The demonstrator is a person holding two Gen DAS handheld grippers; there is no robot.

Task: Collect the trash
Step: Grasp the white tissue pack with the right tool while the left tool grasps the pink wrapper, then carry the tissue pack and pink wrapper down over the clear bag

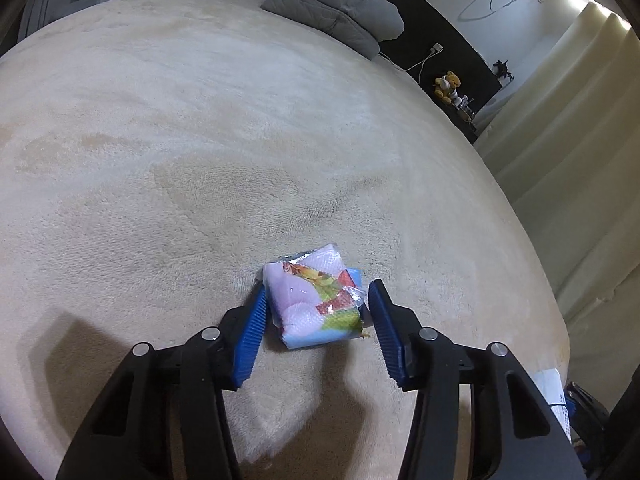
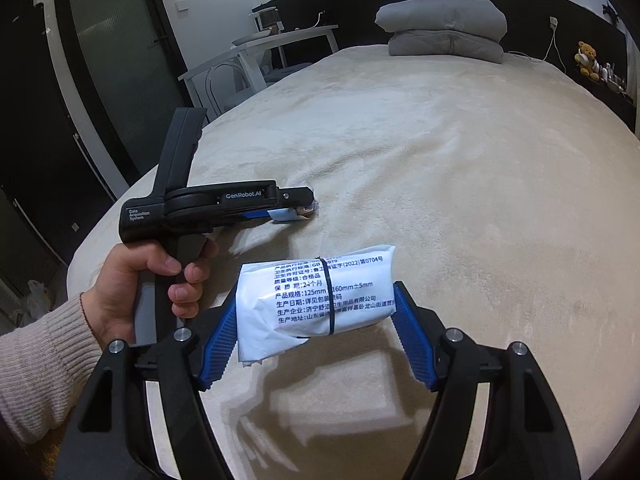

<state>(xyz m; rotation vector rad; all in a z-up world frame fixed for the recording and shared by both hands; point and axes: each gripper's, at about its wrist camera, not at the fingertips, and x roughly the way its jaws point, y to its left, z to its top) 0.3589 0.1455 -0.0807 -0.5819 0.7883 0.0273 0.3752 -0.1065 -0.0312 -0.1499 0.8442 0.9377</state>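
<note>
A small colourful tissue pack (image 1: 316, 296) lies on the beige bed cover (image 1: 200, 140). My left gripper (image 1: 318, 294) is open around it, one blue pad touching its left side, the other a little off its right side. In the right wrist view the left gripper (image 2: 298, 208) sits low on the bed with the pack (image 2: 294, 213) between its tips. My right gripper (image 2: 316, 300) is shut on a white wrapped packet (image 2: 320, 296) with blue printed text and a black band, held above the bed.
Folded grey bedding (image 2: 444, 32) lies at the bed's head. A teddy bear (image 2: 586, 58) sits on a shelf at right. A white table and chair (image 2: 256, 60) stand left of the bed. Curtains (image 1: 560, 160) hang along the right side.
</note>
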